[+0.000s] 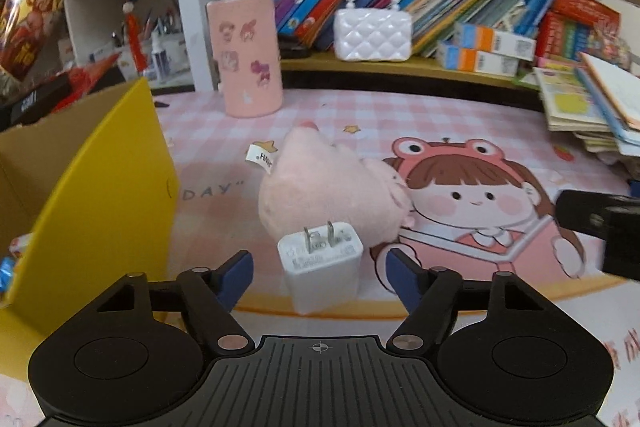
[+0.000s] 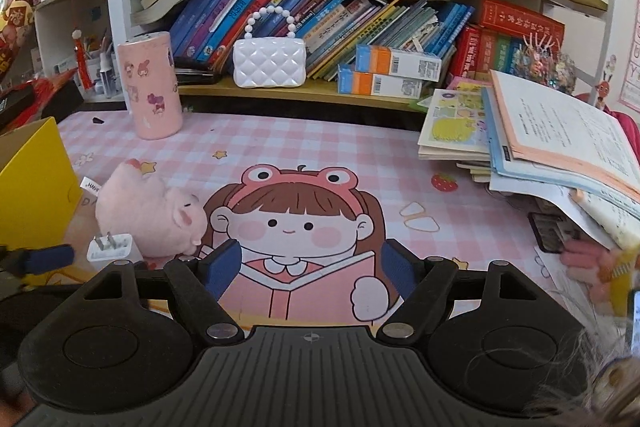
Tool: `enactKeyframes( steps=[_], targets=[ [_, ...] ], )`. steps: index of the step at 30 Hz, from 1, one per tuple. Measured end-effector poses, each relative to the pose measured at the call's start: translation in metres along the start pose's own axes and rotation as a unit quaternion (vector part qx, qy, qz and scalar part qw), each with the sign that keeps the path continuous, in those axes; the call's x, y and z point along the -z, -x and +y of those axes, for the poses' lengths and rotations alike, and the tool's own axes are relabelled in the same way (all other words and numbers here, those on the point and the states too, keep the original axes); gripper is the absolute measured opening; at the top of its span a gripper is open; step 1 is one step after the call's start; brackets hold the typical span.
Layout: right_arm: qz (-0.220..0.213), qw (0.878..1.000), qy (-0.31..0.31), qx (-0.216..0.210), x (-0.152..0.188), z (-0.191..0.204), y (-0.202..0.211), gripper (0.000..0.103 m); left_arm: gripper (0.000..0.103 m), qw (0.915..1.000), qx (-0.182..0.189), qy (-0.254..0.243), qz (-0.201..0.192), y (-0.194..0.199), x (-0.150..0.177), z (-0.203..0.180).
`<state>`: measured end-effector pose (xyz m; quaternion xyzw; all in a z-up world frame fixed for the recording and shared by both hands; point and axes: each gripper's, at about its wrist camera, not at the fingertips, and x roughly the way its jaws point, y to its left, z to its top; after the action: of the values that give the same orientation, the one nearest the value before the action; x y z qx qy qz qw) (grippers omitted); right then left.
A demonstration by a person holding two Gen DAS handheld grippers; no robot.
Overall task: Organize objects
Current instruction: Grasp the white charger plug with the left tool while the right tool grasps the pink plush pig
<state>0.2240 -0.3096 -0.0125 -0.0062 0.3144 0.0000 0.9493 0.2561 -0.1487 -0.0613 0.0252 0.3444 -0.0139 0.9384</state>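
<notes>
A white plug charger (image 1: 324, 279) stands prongs-up on the pink desk mat (image 1: 400, 115), right in front of a pink plush toy (image 1: 332, 187) lying on its side. My left gripper (image 1: 320, 267) is open around the charger, with a gap between it and each blue pad. In the right wrist view the plush toy (image 2: 148, 211) and the charger (image 2: 112, 247) lie at the left, beside the yellow cardboard box (image 2: 32, 187). My right gripper (image 2: 312, 263) hovers open over the mat's cartoon girl with nothing between its fingers.
The yellow box (image 1: 100, 187) stands open at the left of the mat. A pink cylinder (image 2: 150, 87) stands at the back left, and a white quilted handbag (image 2: 270, 67) sits on the bookshelf. A stack of books (image 2: 540, 139) overhangs the right side.
</notes>
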Motion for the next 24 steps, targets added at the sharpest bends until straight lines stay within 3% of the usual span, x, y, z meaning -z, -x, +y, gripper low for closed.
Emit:
enactKeyframes(
  steps=[2,4,8,12,15,18,24],
  targets=[
    [0.003,1.0,0.003,-0.004,-0.002,0.0,-0.004,0.075,0.063,1.0,-0.002,0.003,0.004,-0.01,0.0,-0.001],
    [0.006,1.0,0.006,-0.009,-0.004,0.001,-0.007,0.075,0.044,0.9999,-0.005,0.0,0.015,-0.019,0.001,-0.003],
    [0.008,0.999,0.012,-0.03,-0.007,0.004,-0.014,0.077,0.043,0.9998,0.009,0.007,0.014,-0.012,0.003,0.003],
    [0.01,0.998,0.025,-0.062,-0.011,0.015,-0.025,0.079,0.043,0.9997,0.022,0.005,0.007,0.018,0.012,0.015],
    [0.012,0.994,0.048,-0.097,-0.012,0.029,-0.038,0.085,0.043,0.9988,0.042,0.008,0.022,0.04,0.025,0.027],
    [0.014,0.987,0.095,-0.132,-0.014,0.052,-0.055,0.087,0.043,0.9986,0.042,-0.006,0.031,0.064,0.041,0.031],
    [-0.012,0.961,0.211,-0.181,-0.015,0.104,-0.08,0.087,0.043,0.9981,0.008,0.042,0.045,0.095,0.06,0.053]
  ],
)
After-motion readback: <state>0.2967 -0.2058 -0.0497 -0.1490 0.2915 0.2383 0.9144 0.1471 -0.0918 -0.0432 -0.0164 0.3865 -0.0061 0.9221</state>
